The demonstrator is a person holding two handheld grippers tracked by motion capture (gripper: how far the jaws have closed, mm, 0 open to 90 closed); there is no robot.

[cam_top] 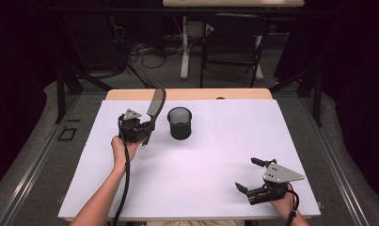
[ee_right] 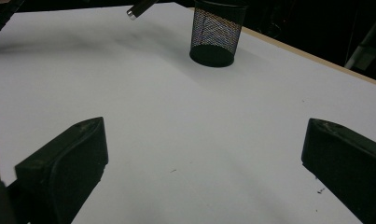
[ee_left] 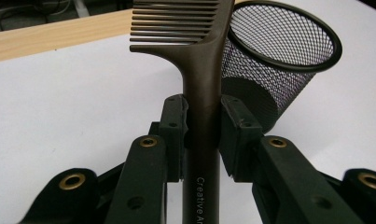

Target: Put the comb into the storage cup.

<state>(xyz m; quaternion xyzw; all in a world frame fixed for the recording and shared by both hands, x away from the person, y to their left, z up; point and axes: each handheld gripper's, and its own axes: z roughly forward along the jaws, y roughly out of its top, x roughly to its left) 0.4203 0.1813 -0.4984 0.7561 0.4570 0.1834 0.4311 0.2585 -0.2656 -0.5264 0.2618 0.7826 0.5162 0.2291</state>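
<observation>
Left gripper (cam_top: pixel 147 128) clamped on the handle of a dark comb (cam_top: pixel 155 104), pads pressing both sides of the handle, toothed end pointing up and away toward the table's far edge. Just right of the comb, black mesh cup (cam_top: pixel 179 123) upright on the white table (cam_top: pixel 215 155), not touching it. Far right, near the front edge, right gripper (cam_top: pixel 249 174) with jaws spread wide, nothing between them.

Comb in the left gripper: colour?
Dark brown comb; clearest in the left gripper view.
</observation>
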